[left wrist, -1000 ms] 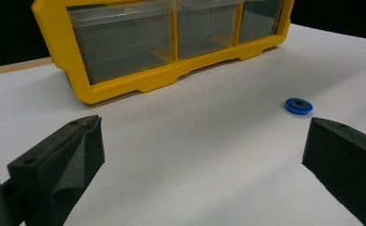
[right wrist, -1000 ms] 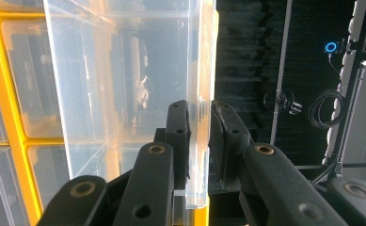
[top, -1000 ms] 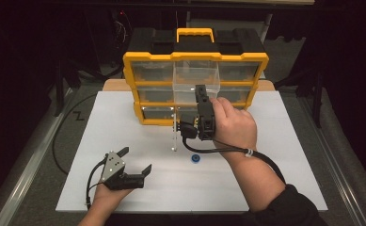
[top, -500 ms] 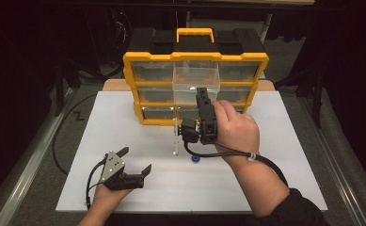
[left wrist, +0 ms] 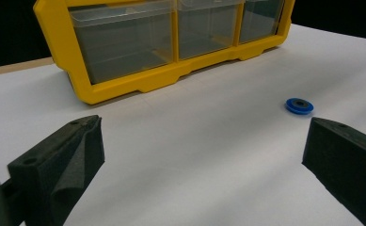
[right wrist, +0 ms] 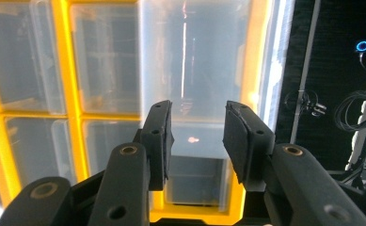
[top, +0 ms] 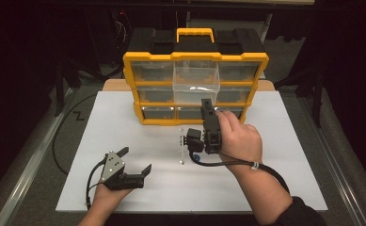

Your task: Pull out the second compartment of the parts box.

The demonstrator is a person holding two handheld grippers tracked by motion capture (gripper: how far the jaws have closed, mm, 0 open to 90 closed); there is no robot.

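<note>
1. The drawer cabinet [top: 195, 87] stood at the back of the table [top: 284, 183].
2. Its top middle drawer [top: 195, 77] stuck out forward.
3. The right claw [top: 204, 117] hung before the cabinet, above the washer [left wrist: 299, 105].
4. The left claw [top: 133, 162] lay near the front left.

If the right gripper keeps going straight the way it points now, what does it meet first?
Most likely the clear drawer pulled out of the yellow organizer: it sits dead ahead of the right gripper, whose open jaws hold nothing. How far off is hard to judge.
</note>
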